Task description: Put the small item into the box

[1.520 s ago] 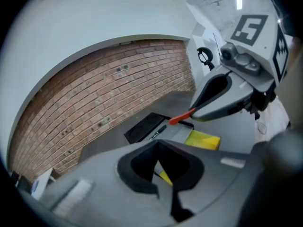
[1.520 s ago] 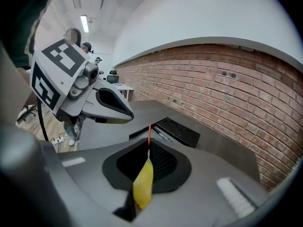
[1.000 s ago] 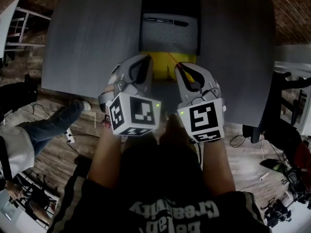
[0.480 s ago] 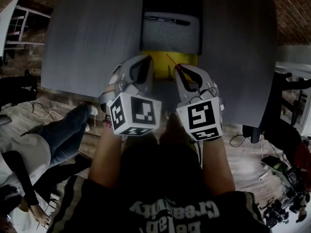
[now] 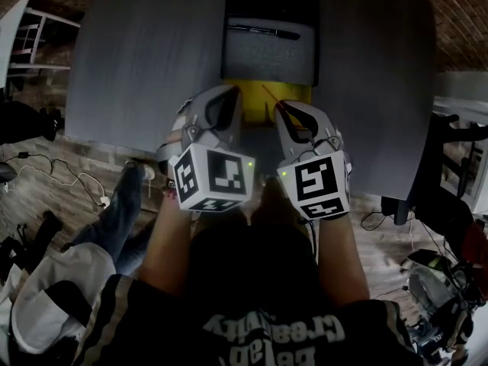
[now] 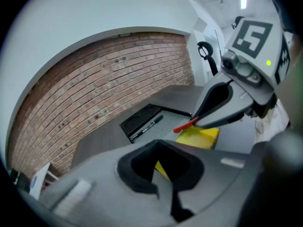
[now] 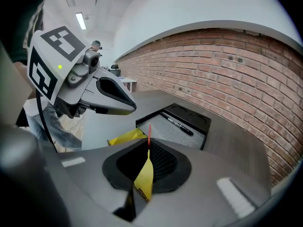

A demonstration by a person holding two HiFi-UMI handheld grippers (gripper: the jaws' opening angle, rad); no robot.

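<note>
An open box (image 5: 263, 59) with a black lid and grey foam lies at the far side of the dark table, with a black pen (image 5: 263, 31) in it. A yellow pad (image 5: 255, 94) lies just in front of it. My right gripper (image 5: 287, 110) hovers over the pad, shut on a thin red strip (image 5: 270, 95) that sticks out of its tip toward the box. In the left gripper view, the red strip (image 6: 185, 126) shows at the right gripper (image 6: 198, 121). My left gripper (image 5: 227, 96) hangs beside it, jaws together, holding nothing.
A person's legs in jeans (image 5: 114, 216) and loose cables (image 5: 76, 185) are on the wooden floor left of the table. A dark chair (image 5: 431, 166) stands at the right. The table's near edge (image 5: 114, 145) runs just under both grippers. A brick wall (image 7: 227, 70) rises behind the table.
Both grippers have stayed where they were, the red strip still in the right one. The person on the floor at the left has shifted position.
</note>
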